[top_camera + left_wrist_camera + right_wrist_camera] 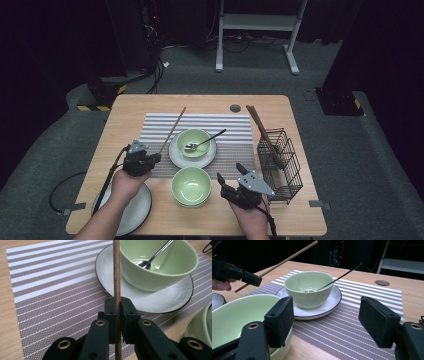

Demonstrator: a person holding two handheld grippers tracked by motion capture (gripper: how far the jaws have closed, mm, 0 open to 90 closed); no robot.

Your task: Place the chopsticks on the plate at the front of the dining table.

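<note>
Wooden brown chopstick [116, 270] is clamped between the closed jaws of the left gripper [150, 159], held slanted above the striped grey placemat [155, 127], beside the white round plate [176, 155] carrying a pale green ceramic bowl [194, 142] with a metal spoon [204, 142]. Right gripper [229, 176] is released, jaws wide, nothing gripped, just beside a second green bowl [191, 186]. Black wire basket [287, 167] is seen at the right with more chopsticks.

In my left gripper view the chopstick [116, 270] runs off the top edge, its tip unseen. My own jaws cover its lower stretch. The near green bowl [201, 326] is cut off at the right edge. The spoon [155, 255] loses its handle off the top.
</note>
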